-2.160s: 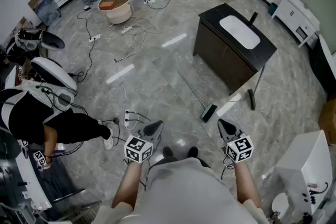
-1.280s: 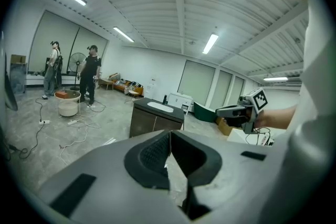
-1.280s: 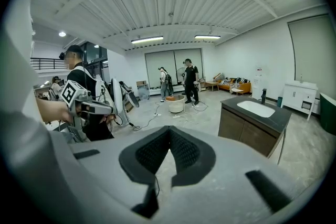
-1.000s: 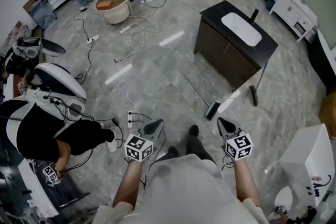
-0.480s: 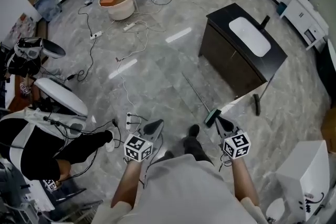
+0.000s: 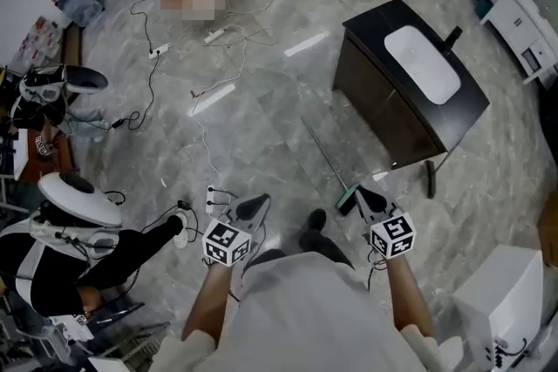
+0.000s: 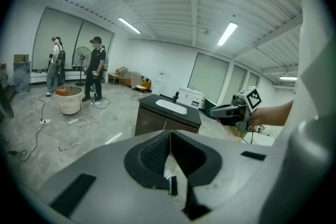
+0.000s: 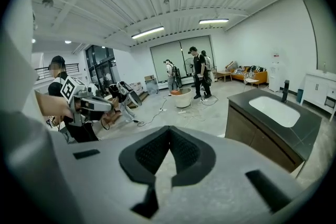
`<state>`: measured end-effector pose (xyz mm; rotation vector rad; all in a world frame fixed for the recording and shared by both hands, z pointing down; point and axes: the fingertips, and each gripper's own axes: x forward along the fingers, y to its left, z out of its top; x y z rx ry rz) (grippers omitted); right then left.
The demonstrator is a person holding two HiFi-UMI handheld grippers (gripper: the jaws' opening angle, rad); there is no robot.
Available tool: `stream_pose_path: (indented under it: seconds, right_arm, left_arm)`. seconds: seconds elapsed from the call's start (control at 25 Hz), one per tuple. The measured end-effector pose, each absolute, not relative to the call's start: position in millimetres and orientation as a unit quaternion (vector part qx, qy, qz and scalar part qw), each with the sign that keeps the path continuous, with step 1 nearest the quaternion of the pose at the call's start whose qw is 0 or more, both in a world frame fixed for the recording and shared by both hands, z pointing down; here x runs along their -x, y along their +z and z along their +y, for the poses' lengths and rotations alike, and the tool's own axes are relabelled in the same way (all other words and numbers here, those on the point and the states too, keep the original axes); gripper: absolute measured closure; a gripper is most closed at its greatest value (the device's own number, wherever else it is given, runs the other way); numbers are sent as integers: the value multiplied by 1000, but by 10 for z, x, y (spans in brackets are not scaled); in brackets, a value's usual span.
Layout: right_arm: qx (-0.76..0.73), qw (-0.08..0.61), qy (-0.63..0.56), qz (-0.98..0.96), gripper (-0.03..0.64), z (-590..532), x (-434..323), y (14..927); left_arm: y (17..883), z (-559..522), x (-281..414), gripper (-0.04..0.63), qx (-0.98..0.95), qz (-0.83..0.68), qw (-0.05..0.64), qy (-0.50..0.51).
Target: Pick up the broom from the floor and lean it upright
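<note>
The broom lies flat on the grey stone floor, its thin handle (image 6: 321,154) running up-left from its green-black head (image 6: 347,199). My right gripper (image 6: 362,194) hangs shut and empty, its tip just right of the broom head in the head view. My left gripper (image 6: 259,203) is well left of the broom, shut with nothing in it. In the left gripper view the pads (image 7: 157,152) of the left gripper (image 7: 169,134) meet at the tip. The right gripper (image 8: 169,128) shows the same shut V in its own view.
A black cabinet (image 6: 384,104) with a white sink stands just beyond the broom, and a dark long-handled tool (image 6: 430,177) leans at its corner. Cables (image 6: 209,148) trail over the floor at left. A seated person (image 6: 78,270) is at lower left, a white unit (image 6: 506,300) at lower right.
I have walked forward toward the broom. Both grippers came along, and the right one now sits beside the broom head. Both pairs of jaws stayed shut.
</note>
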<state>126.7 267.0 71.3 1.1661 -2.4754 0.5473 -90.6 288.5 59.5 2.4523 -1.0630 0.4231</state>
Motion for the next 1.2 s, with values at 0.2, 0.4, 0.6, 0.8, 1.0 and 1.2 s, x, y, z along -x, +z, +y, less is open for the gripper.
stream_pose_path:
  seconds: [0.2, 0.4, 0.6, 0.8, 1.0, 1.2]
  right_arm:
    - [-393, 183, 200, -879, 617, 2270, -1536, 938]
    - [-385, 188, 212, -878, 617, 2004, -1650, 1204]
    - [-383, 197, 237, -871, 617, 1822, -1677, 1534]
    - [-368, 224, 247, -868, 617, 1650, -1530, 1865]
    - [-373, 243, 255, -858, 617, 1292, -1357, 2285]
    - [-374, 259, 270, -849, 617, 935, -1150, 2874]
  left_arm:
    - [730, 2502, 637, 583, -882, -387, 215, 161]
    - [921, 2226, 500, 583, -878, -392, 215, 169]
    - [1146, 1969, 430, 583, -875, -396, 219, 174]
    - [1484, 1661, 485, 583, -876, -385, 221, 188]
    - [2014, 1216, 587, 583, -880, -367, 235, 190]
    - [2647, 744, 702, 583, -882, -353, 254, 181]
